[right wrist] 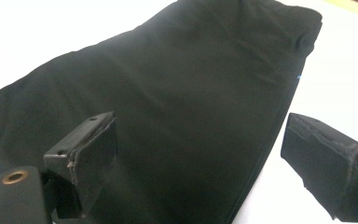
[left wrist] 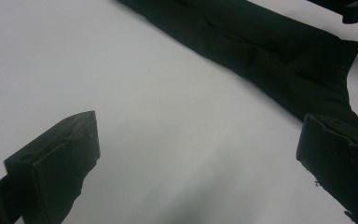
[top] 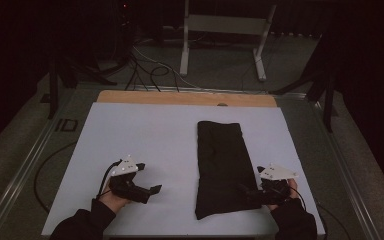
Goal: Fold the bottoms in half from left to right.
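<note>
Black folded garment [top: 221, 167]: flat on white mat [top: 145, 135]. Right gripper [top: 248, 192]: jaws wide, straddling near-right edge, nothing pinched. Left gripper [top: 155, 189]: agape, empty. Advice: pinch every layer before lifting.

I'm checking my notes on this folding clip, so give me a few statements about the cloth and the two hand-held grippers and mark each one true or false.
1. The black cloth lies folded into a long strip on the white board. True.
2. The left hand-held gripper is clamped on the cloth. False: its jaws stand open over bare white board, apart from the cloth.
3. The right hand-held gripper is at the cloth's near right edge. True.
4. The right hand-held gripper is shut on a fold. False: the right gripper view shows its jaws wide apart, with no fabric pinched.
5. The cloth lies on the left half of the board. False: it lies right of centre.
</note>
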Tool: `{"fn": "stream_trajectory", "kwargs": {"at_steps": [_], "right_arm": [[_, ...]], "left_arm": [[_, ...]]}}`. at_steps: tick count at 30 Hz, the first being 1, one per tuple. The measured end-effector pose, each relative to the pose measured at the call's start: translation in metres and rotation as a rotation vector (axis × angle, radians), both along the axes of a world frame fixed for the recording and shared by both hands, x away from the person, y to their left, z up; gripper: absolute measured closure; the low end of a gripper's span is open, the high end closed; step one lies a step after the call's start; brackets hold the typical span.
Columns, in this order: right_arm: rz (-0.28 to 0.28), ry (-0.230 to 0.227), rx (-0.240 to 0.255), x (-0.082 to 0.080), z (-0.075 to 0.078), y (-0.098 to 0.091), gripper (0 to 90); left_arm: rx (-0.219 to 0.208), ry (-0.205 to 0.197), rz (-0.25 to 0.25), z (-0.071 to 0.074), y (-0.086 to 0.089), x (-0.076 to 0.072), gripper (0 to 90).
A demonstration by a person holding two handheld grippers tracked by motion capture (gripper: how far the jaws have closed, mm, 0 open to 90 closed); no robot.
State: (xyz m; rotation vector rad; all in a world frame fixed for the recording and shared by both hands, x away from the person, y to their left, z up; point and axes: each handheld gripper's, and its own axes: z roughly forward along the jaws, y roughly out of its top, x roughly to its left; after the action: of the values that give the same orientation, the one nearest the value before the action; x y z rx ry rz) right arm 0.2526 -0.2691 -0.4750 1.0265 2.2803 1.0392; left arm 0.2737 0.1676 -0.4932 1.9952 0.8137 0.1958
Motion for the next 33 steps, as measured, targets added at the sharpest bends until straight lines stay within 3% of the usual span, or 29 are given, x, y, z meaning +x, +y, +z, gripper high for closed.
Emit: {"fn": "stream_trajectory", "kwargs": {"at_steps": [8, 13, 16, 18, 19, 21, 25, 33], "right_arm": [[-0.016, 0.077, 0.001, 0.006, -0.007, -0.003, 10.8], [-0.050, 0.046, 0.018, 0.003, -0.004, -0.005, 10.8], [-0.041, 0.085, 0.031, 0.003, -0.006, -0.006, 10.9], [-0.054, 0.077, 0.004, 0.003, -0.008, -0.005, 9.9], [-0.046, 0.091, 0.013, 0.003, -0.008, -0.004, 9.8], [-0.052, 0.067, 0.001, 0.002, -0.008, -0.002, 9.7], [-0.047, 0.070, 0.009, 0.004, -0.007, -0.001, 9.7], [-0.017, 0.049, -0.003, 0.015, 0.000, 0.004, 9.6]], "left_arm": [[0.001, 0.012, -0.011, -0.003, -0.002, 0.000, 0.0], [0.003, 0.011, -0.019, -0.002, -0.004, -0.001, 0.0], [0.002, 0.014, -0.020, -0.002, -0.005, -0.001, 0.0], [0.004, 0.017, -0.026, -0.002, -0.006, 0.000, 0.0], [0.006, 0.018, -0.027, -0.002, -0.007, 0.000, 0.0], [0.004, 0.030, -0.037, -0.002, -0.009, 0.001, 0.0], [0.012, 0.035, -0.060, 0.003, -0.013, 0.004, 0.0], [0.016, 0.024, -0.091, 0.017, -0.027, 0.015, 0.0]]}}
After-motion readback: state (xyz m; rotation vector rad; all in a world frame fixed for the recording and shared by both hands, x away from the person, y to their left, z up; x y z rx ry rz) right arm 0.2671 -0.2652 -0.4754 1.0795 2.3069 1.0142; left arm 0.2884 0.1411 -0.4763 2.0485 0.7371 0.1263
